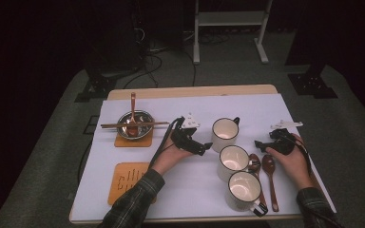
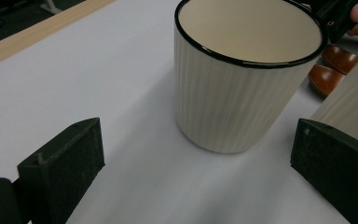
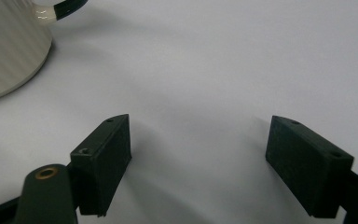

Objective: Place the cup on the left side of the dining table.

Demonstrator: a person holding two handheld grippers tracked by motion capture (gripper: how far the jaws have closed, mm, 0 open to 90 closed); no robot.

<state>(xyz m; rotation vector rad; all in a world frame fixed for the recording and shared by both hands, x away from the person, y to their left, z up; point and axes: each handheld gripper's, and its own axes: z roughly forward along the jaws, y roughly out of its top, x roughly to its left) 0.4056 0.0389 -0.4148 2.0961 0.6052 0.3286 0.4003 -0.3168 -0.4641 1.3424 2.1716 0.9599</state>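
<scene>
From above, my left gripper [image 1: 208, 148] points toward 3 o'clock, its tips just beside the far mug [image 1: 225, 134], which stands near the middle of the white mat [image 1: 190, 190]. Two more mugs run down toward 5 o'clock from it: the middle mug [image 1: 233, 162] and the near mug [image 1: 244, 191], close to the front edge. My right gripper [image 1: 260, 144] lies at 3 o'clock of the far mug, pointing back toward 9 o'clock, and two brown spoons [image 1: 269, 178] lie on the mat under my right hand [image 1: 292, 161]. At 9 o'clock of the mugs a bowl [image 1: 134, 122] sits on a wooden coaster [image 1: 133, 140] with chopsticks [image 1: 134, 124] laid across its rim, and a second coaster [image 1: 129, 178] lies at 6 o'clock of the first. In the left gripper view my jaws stand wide with nothing between them; the far mug [image 2: 242, 74] stands upright on the mat just ahead at 12 o'clock, and the spoon bowls [image 2: 333, 70] show at 2 o'clock behind it. In the right gripper view my jaws are wide apart over bare mat [image 3: 214, 70], holding nothing, and a mug [image 3: 9, 51] with its dark-tipped handle stands at 10 o'clock.
</scene>
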